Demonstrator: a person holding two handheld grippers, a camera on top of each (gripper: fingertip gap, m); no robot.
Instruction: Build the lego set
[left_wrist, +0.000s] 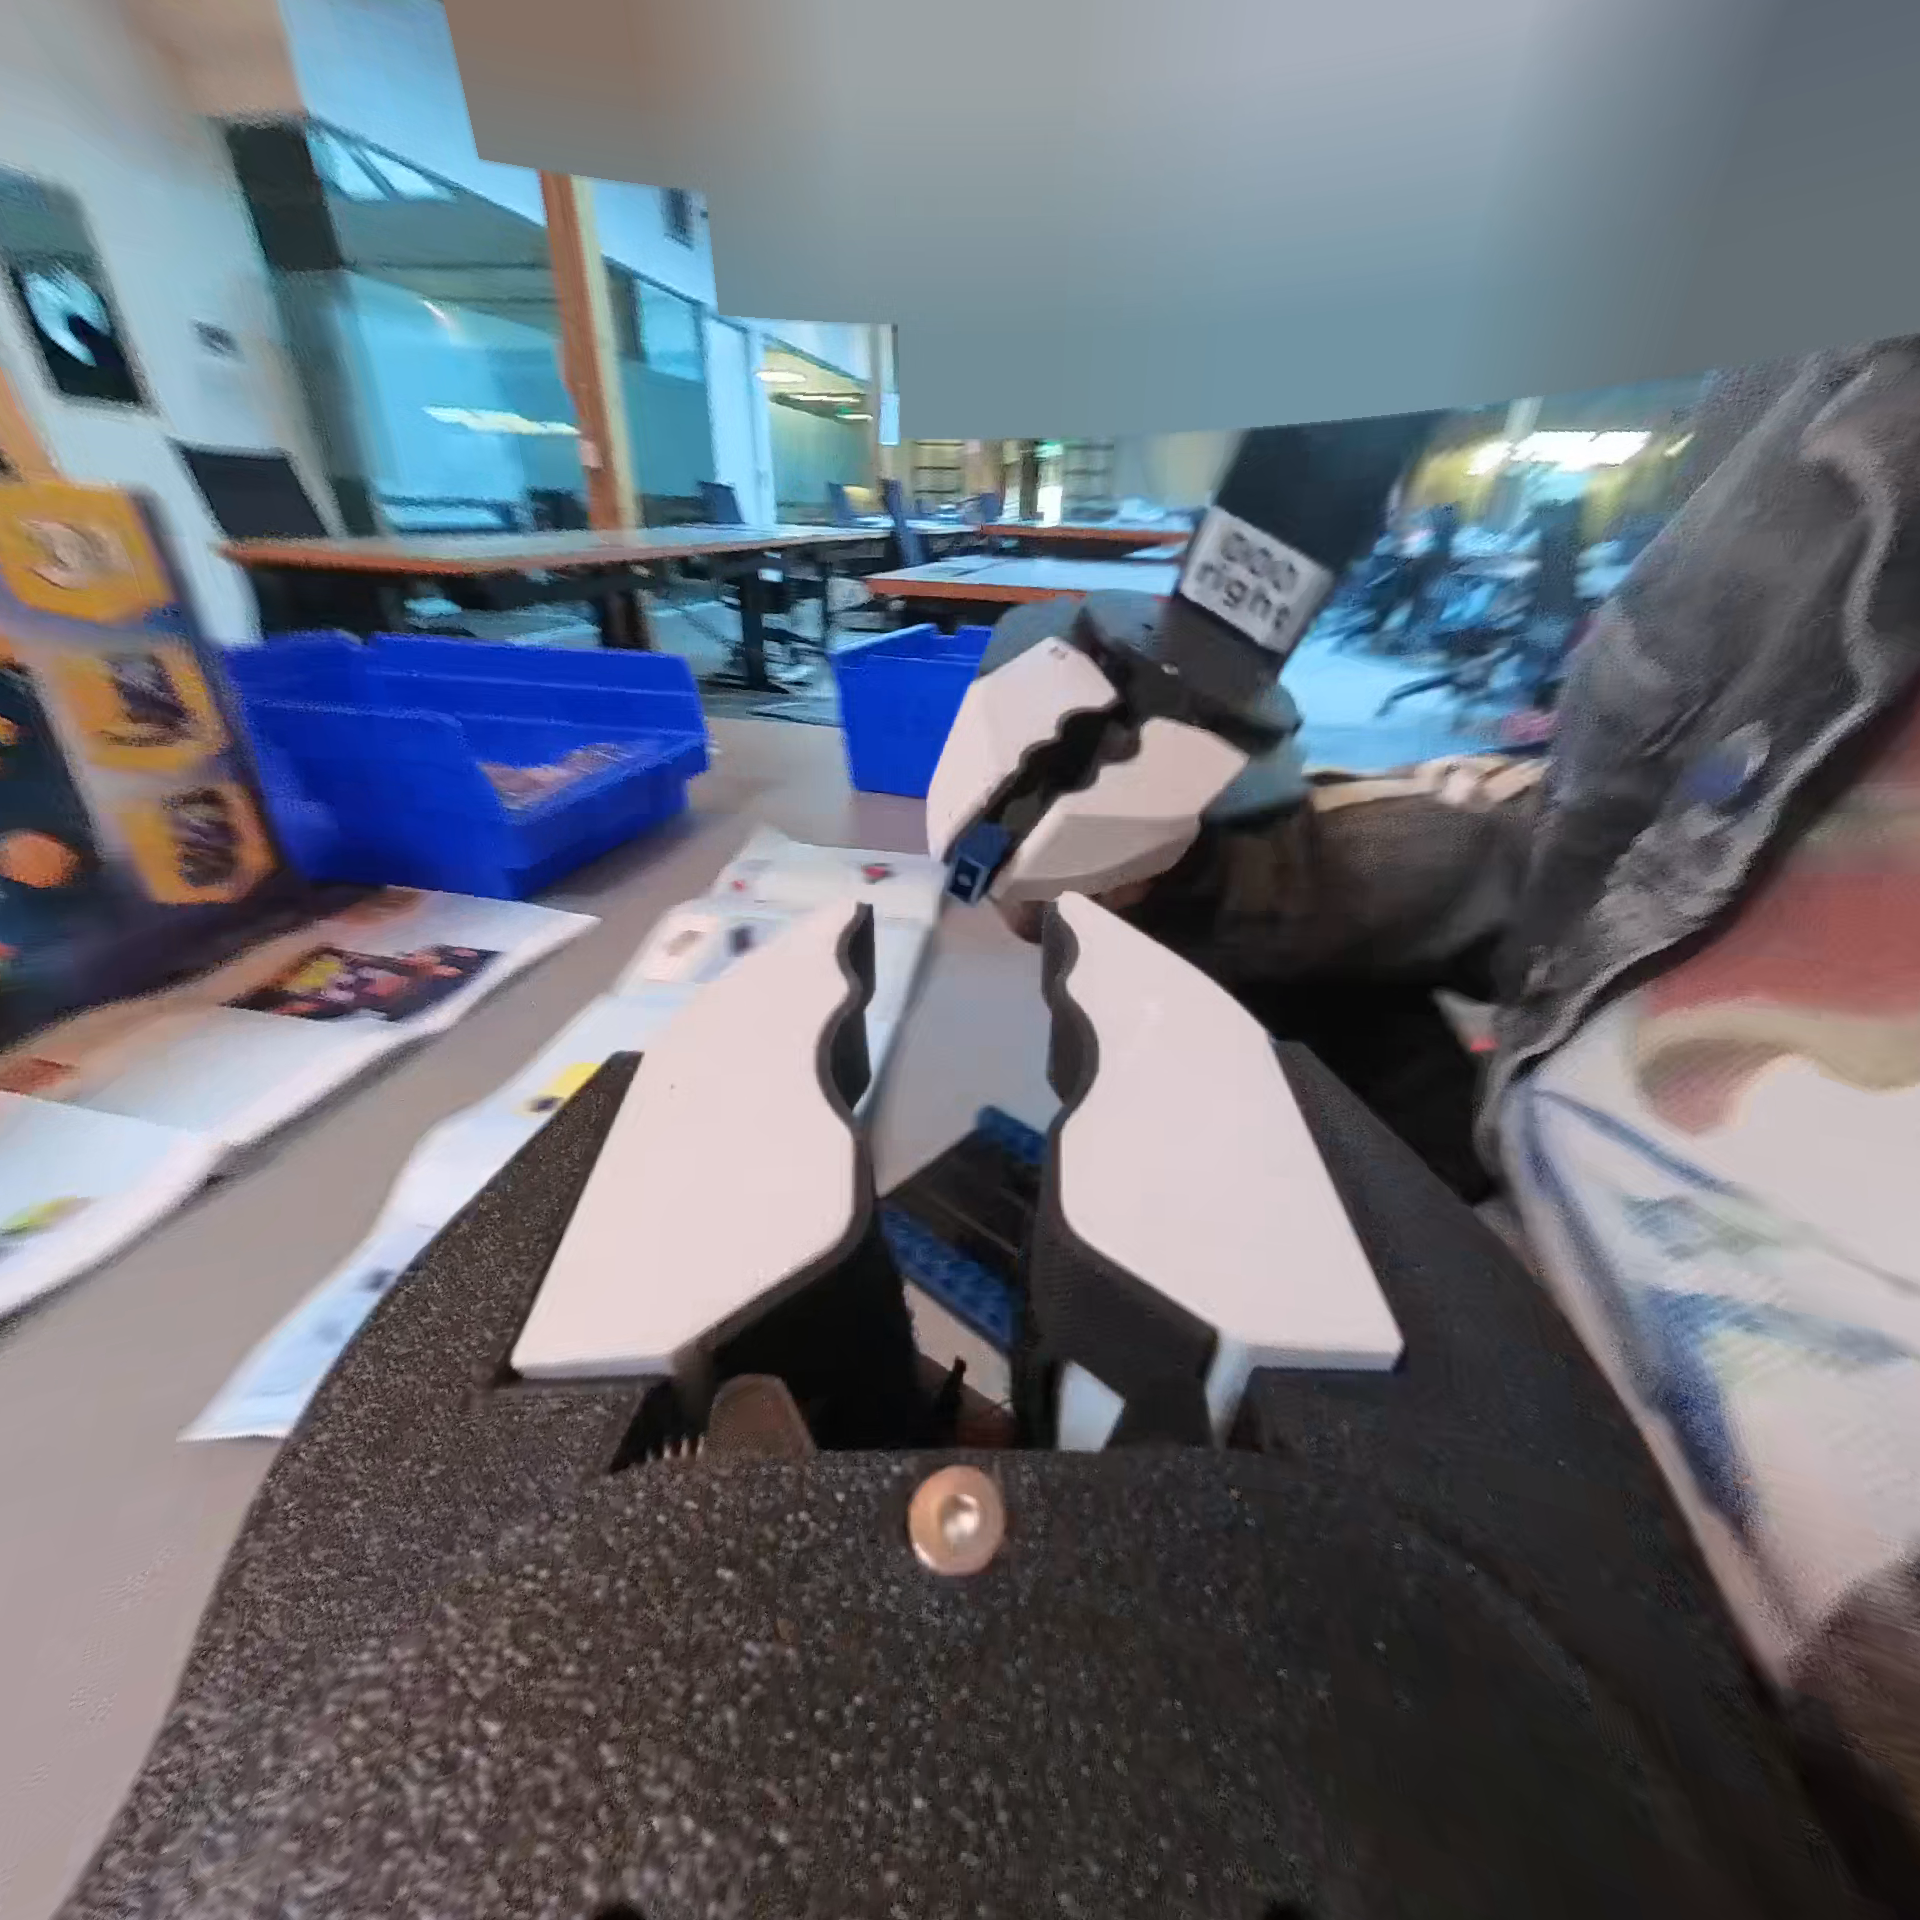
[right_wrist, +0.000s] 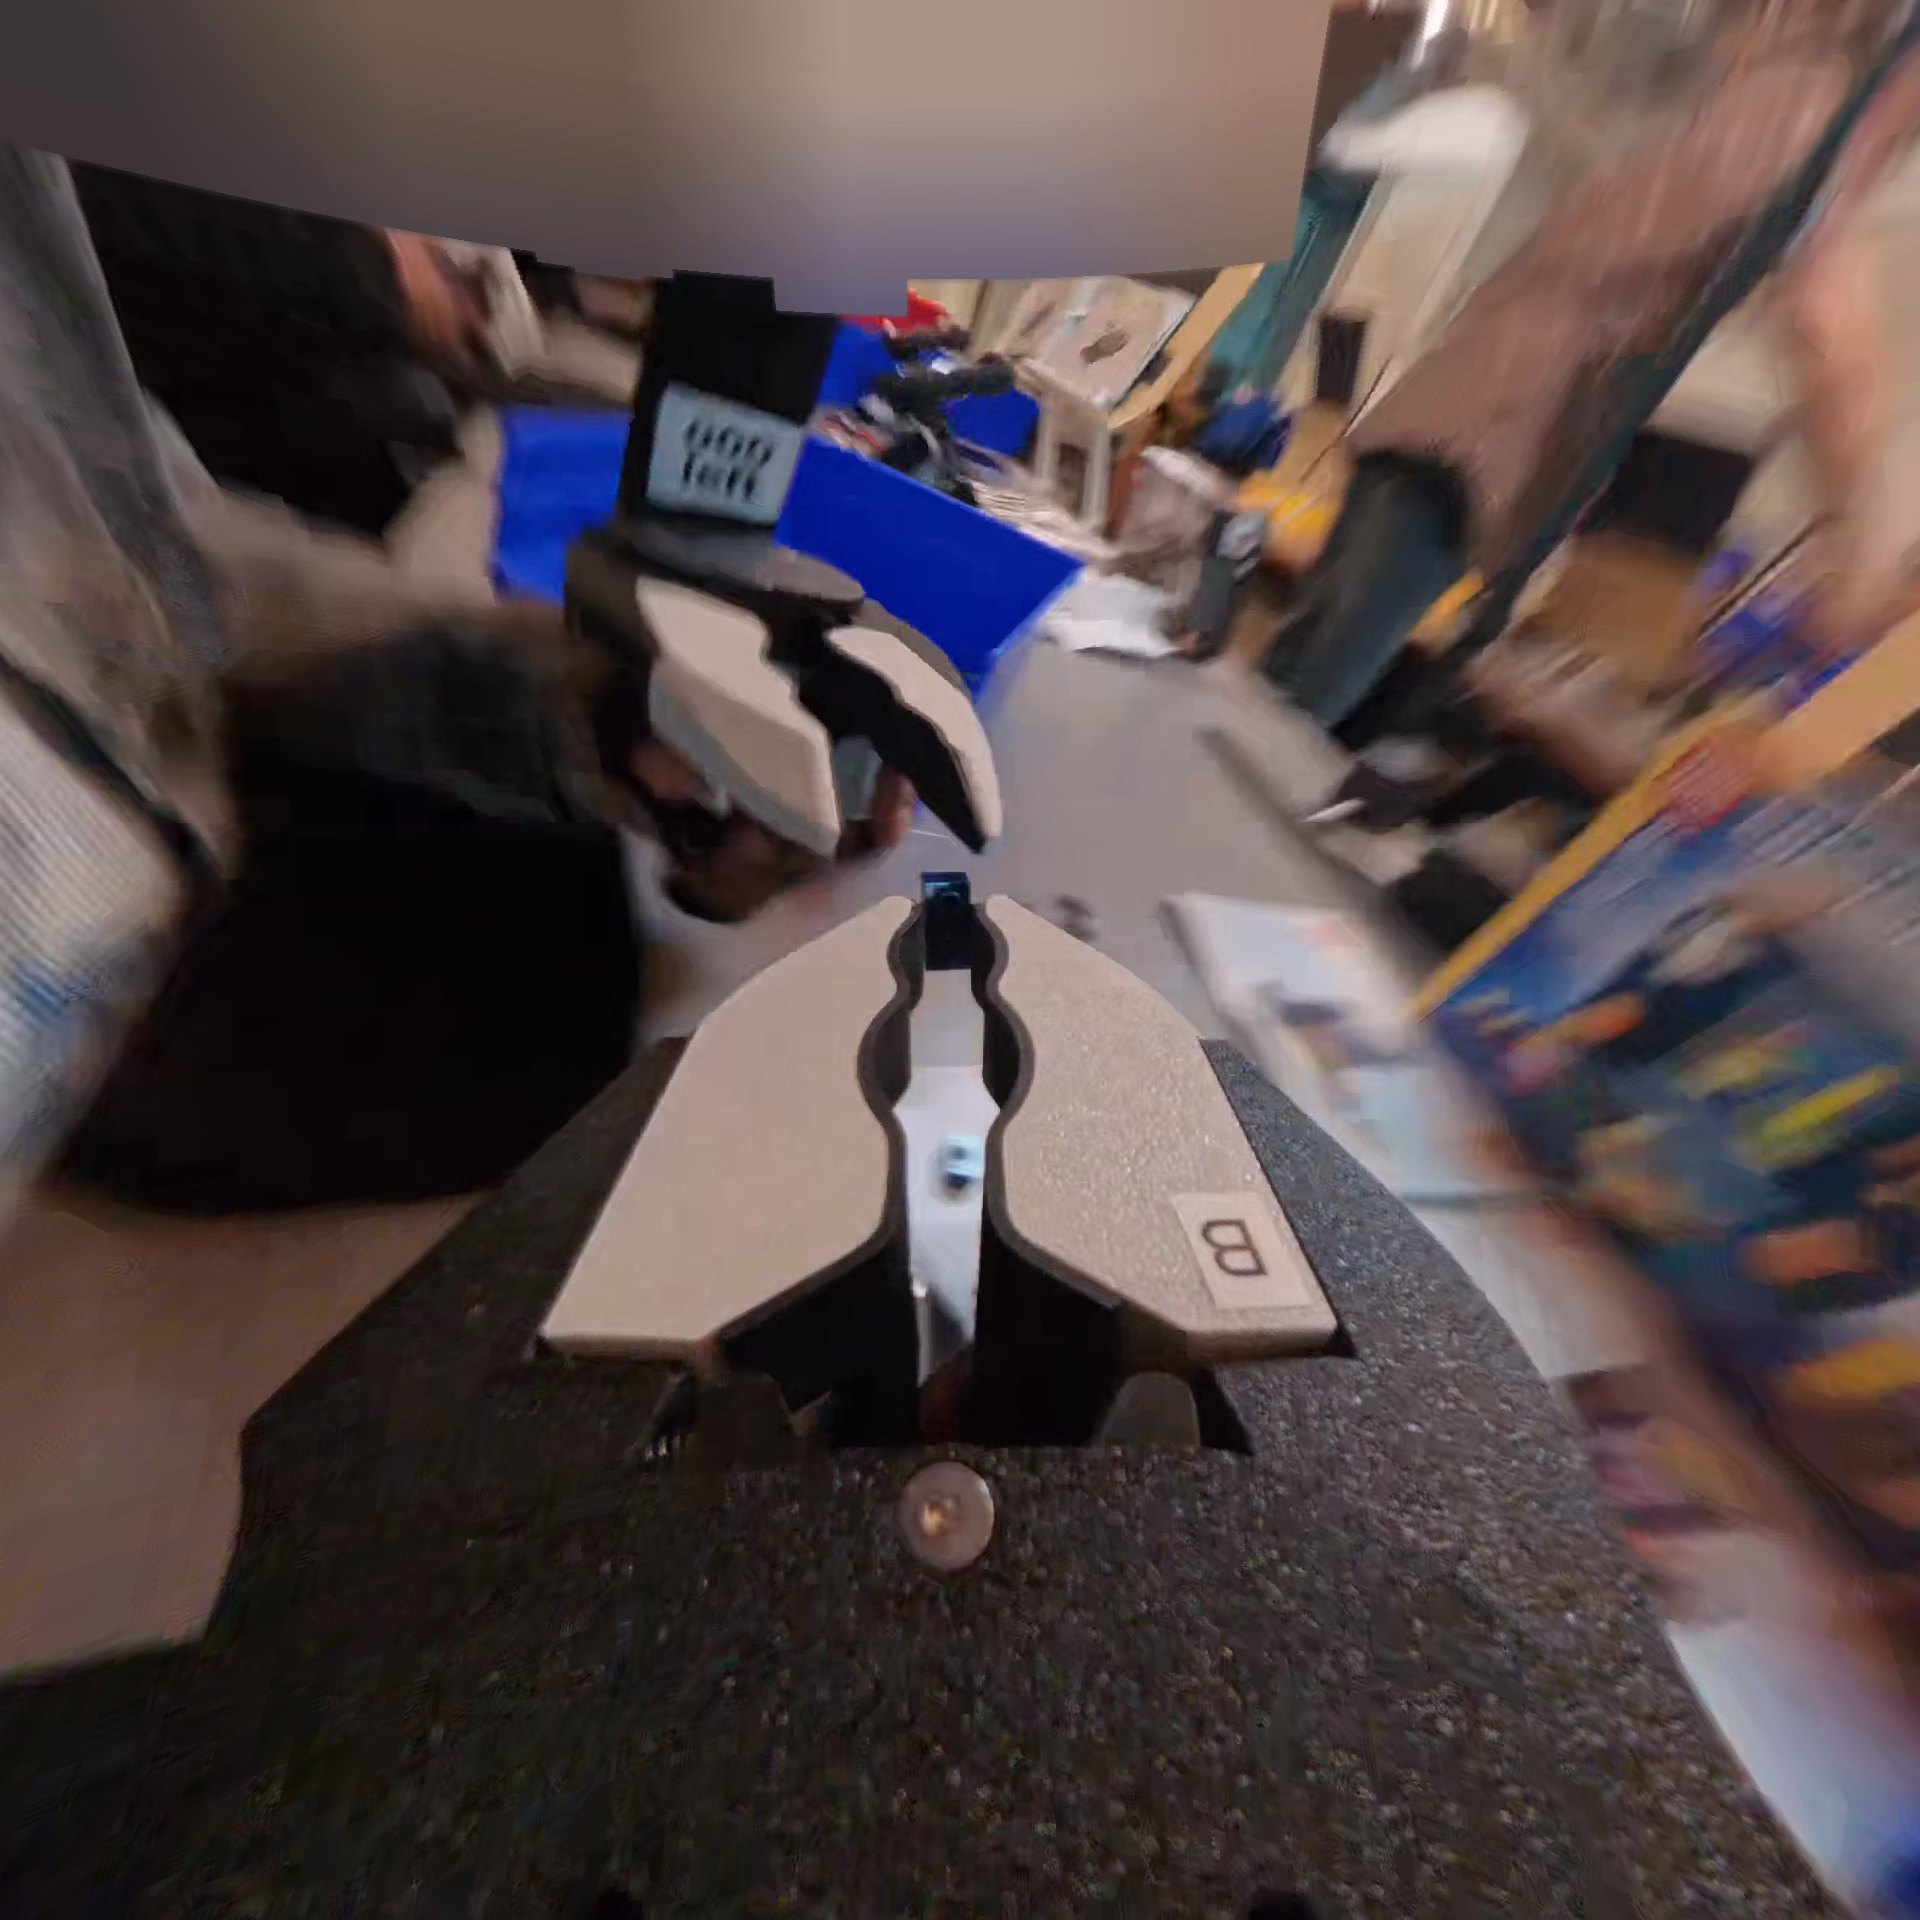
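Blue brick (right_wrist: 945, 925) pinched in right hand-held gripper (right_wrist: 948, 906) (white label sticker on finger); left hand-held gripper (left_wrist: 956, 920) spread, bare.

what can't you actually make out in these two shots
- Blue and black brick build, left wrist view: mostly hidden under the left tool, whose fingers stand apart on nothing.
- Small blue brick, right wrist view: pinched in the right tool; its rear is hidden by the fingers.
- Colourful box, right wrist view: smeared by motion blur.
- Blue bin contents, left wrist view: too blurred.
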